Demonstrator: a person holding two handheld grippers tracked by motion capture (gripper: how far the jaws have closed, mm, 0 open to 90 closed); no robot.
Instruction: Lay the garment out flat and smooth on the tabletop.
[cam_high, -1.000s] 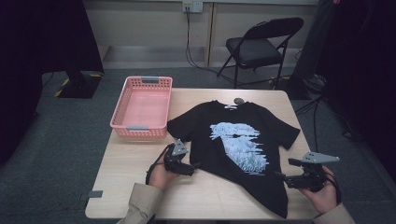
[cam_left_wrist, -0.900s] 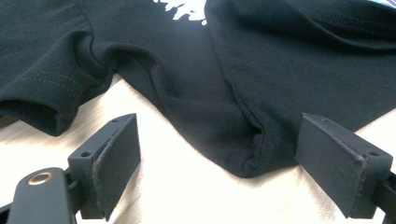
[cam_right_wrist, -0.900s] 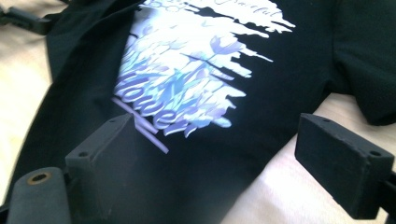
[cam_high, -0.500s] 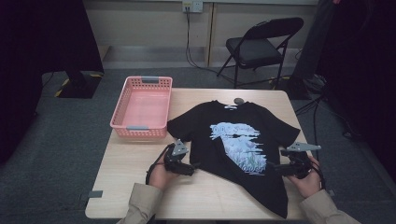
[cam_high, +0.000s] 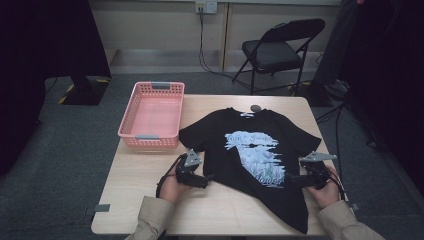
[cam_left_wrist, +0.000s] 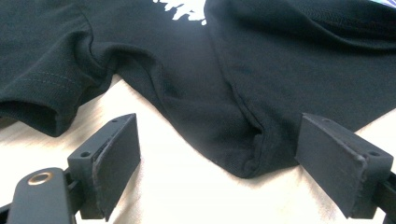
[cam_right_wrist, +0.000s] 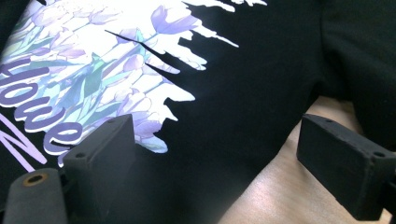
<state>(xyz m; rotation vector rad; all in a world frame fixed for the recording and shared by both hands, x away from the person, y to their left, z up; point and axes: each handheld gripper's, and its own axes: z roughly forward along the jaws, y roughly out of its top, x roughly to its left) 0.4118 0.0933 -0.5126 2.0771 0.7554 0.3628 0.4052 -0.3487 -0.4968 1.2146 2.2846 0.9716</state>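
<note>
While your left gripper (cam_high: 206, 179) rests at seven o'clock on the table (cam_high: 150, 200) with jaws wide and empty around the black T-shirt (cam_high: 252, 165) hem, your right gripper (cam_high: 295, 180) at four o'clock gapes empty over its side edge, the shirt lying flat mid-table beside the pink basket (cam_high: 152, 116) at ten.
</note>
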